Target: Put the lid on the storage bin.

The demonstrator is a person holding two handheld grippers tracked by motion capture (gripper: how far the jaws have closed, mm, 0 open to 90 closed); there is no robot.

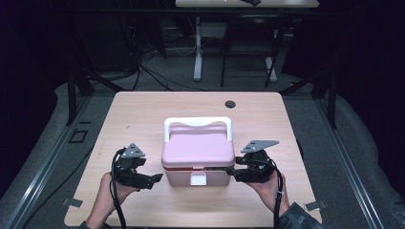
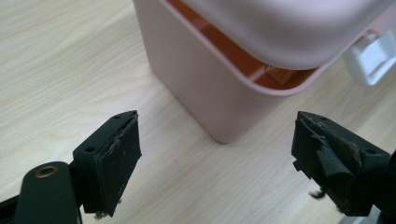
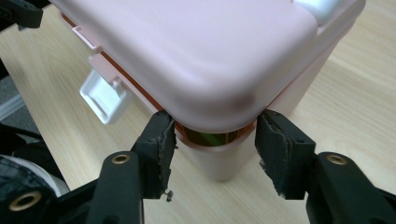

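A pink lidded box [image 1: 198, 157] with a white handle [image 1: 198, 121] stands near the table's front edge. Its white front latch [image 1: 197, 179] hangs loose, and the lid [image 3: 187, 51] sits slightly ajar, showing an orange rim beneath. My left gripper [image 1: 156, 179] is open and empty, just off the box's front left corner [image 2: 224, 126]. My right gripper [image 3: 215, 128] straddles the front right corner just under the lid's edge. Its pads [image 3: 163, 140] stand close on either side of that corner, and I see no firm press.
The wooden table [image 1: 143, 114] has a dark cable hole [image 1: 230, 103] at its far middle. Another table's legs [image 1: 197, 52] and cables stand on the dark floor beyond. A hand holds each gripper from the near edge.
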